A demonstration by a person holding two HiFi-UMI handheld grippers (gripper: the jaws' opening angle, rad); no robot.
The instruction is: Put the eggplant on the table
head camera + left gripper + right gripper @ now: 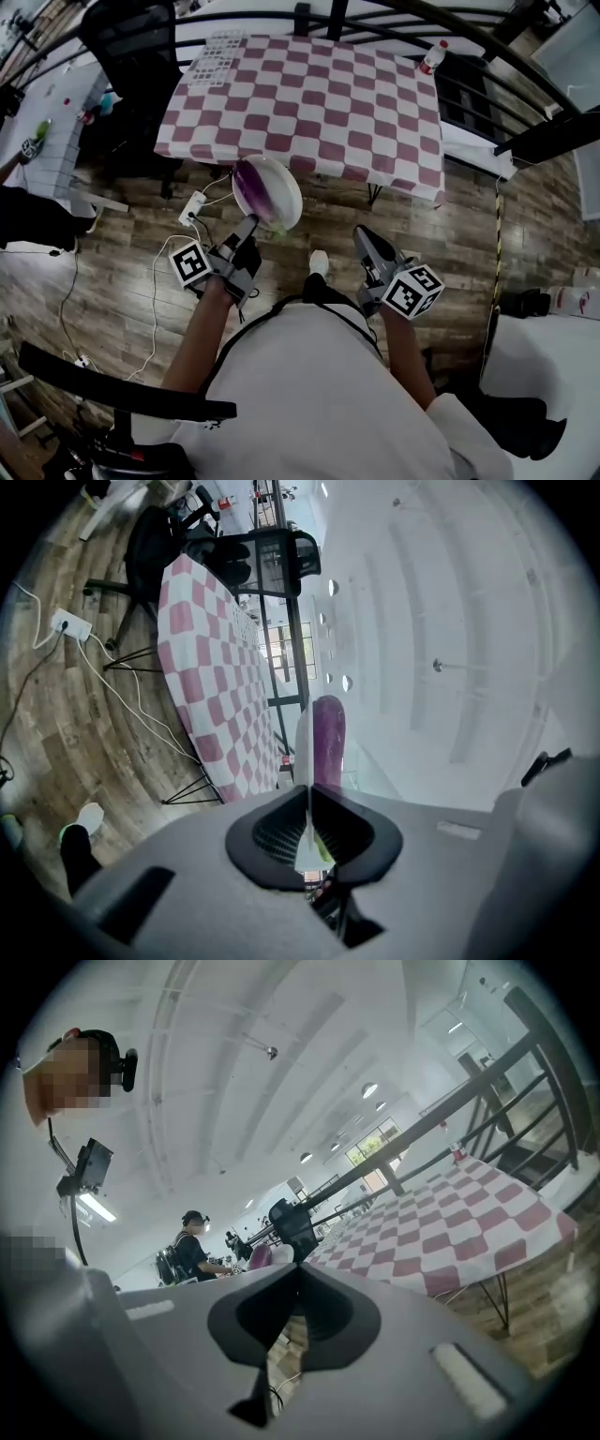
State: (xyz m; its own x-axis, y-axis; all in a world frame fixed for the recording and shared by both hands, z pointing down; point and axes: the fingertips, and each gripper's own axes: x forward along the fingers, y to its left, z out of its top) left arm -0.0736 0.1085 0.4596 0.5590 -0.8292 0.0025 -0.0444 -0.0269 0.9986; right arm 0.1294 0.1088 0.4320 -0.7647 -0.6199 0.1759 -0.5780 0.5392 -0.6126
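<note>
The checkered worktop (309,103) lies straight ahead, and a white plate (281,187) is held above the floor just short of its near edge. The eggplant (247,190) rests on that plate, its long axis roughly in line with the left hand-held gripper (249,228), whose jaws pinch the plate's rim. The right hand-held gripper (366,239), alongside, is closed on nothing.

The worktop (309,112) is covered by a red-and-white checked cloth (375,141). A patterned sheet (214,58) lies at its far left corner and a small bottle (432,57) at its far right corner. On the wooden floor (112,291) just before the worktop's near left corner lie a white power strip (192,208) and loose cables (154,281).
</note>
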